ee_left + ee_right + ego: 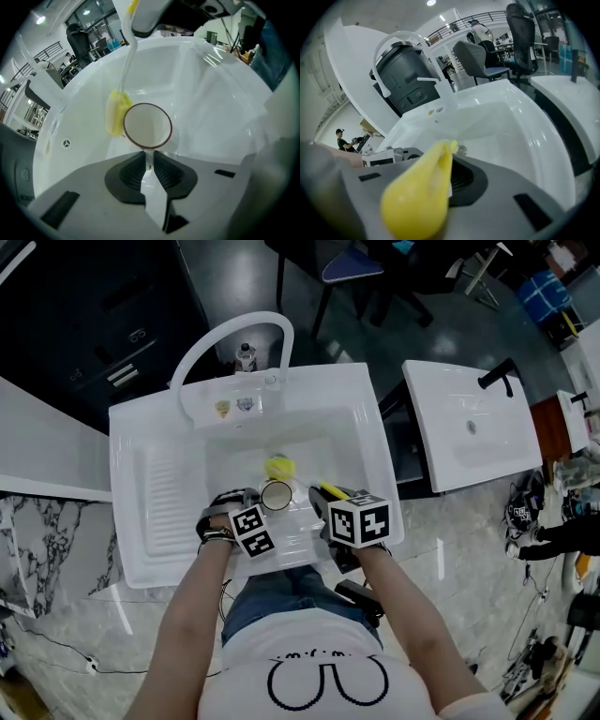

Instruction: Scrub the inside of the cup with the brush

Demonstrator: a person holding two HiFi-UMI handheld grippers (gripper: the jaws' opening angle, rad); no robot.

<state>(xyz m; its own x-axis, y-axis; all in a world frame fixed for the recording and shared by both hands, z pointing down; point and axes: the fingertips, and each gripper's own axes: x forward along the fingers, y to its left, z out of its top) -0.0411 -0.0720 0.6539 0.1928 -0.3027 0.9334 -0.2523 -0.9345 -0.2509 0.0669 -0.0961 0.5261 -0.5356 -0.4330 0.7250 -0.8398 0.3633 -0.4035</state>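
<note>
A white sink (141,521) with an arched tap (210,335); a small bottle (246,356) behind it; a second basin (441,423) stands to the right.

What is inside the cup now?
Nothing shows inside the cup; its pale interior looks empty. The brush has its yellow head outside, beside the rim. The cup's bottom cannot be made out clearly.

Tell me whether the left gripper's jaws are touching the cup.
Touching. The left gripper view shows the left gripper with its jaws closed on the near wall of the cup, just below its dark rim.
</note>
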